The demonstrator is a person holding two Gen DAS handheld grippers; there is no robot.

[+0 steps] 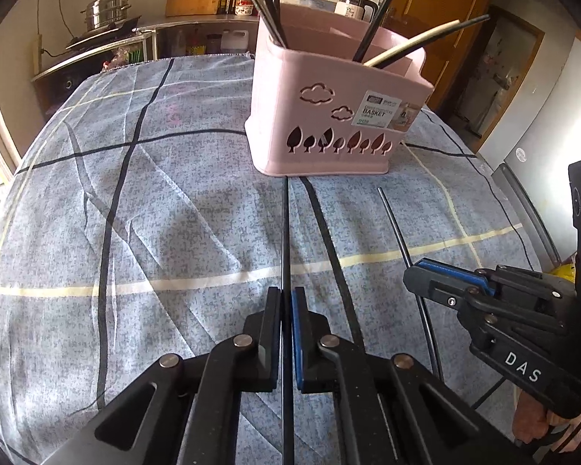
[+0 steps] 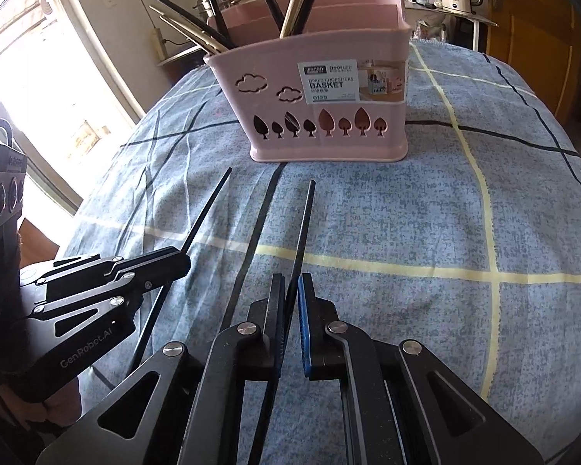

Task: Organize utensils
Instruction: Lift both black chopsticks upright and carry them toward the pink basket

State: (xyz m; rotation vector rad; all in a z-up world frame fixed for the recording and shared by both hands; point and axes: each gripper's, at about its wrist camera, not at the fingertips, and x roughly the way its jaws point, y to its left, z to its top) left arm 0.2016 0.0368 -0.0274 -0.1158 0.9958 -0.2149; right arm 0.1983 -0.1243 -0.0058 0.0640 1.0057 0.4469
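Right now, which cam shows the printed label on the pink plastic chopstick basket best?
Right wrist view. The white printed label on the pink plastic chopstick basket faces that camera nearly square, unobstructed, and "BASKET" reads clearly. The left wrist view shows the same label turned obliquely at the basket's right corner, so the small print is hard to read.

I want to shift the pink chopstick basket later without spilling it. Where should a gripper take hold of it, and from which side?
Probably the top rim of the pink basket's front wall, approached from above at the near side. That wall is thin enough to pinch, bare above the label, and the chopsticks lean out toward the back and sides, leaving this edge mostly clear. The body itself looks too wide to span.
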